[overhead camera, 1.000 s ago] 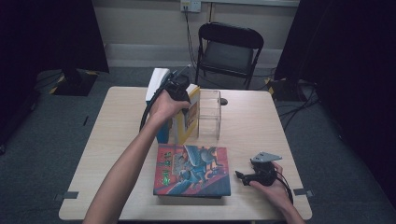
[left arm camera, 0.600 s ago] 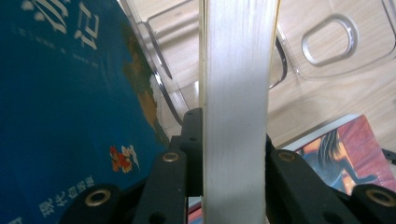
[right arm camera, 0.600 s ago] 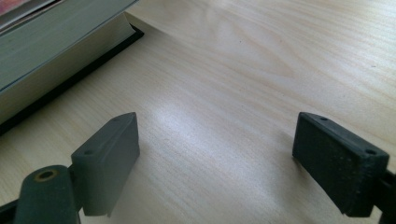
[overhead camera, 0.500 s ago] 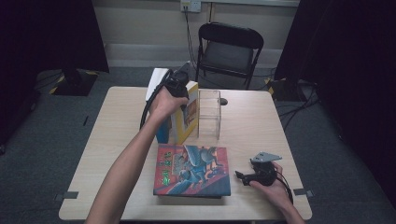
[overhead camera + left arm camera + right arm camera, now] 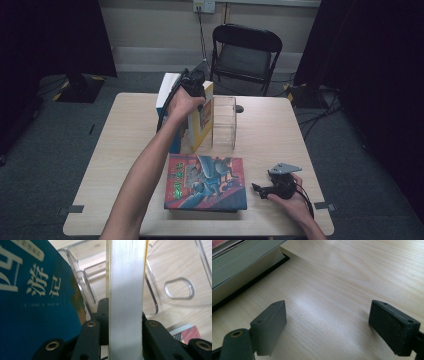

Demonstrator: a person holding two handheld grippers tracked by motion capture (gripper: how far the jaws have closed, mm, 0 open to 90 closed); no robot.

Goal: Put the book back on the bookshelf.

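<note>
Gripping a yellow-edged book point(image 5: 202, 120) by its top, the left gripper point(image 5: 192, 86) is seen near the far edge of the tabletop point(image 5: 125, 145), left of its middle. In the left gripper view, the black jaws are closed against both faces of the book's pale page block point(image 5: 126, 300), which stands upright between them. A blue book point(image 5: 32, 302) with white characters on its cover is stood just beside it on the left, and a clear acrylic book stand point(image 5: 224, 121) is placed immediately to the right, its curved walls and oval cut-out visible behind the held book. A third, large book point(image 5: 206, 182) with a colourful illustrated cover is laid flat near the tabletop's near edge, at about its middle. The right gripper point(image 5: 260, 189) is rested on the wood towards the near right corner, beside that flat book; in the right gripper view its jaws are spread wide apart over bare wood, with nothing held between them.
</note>
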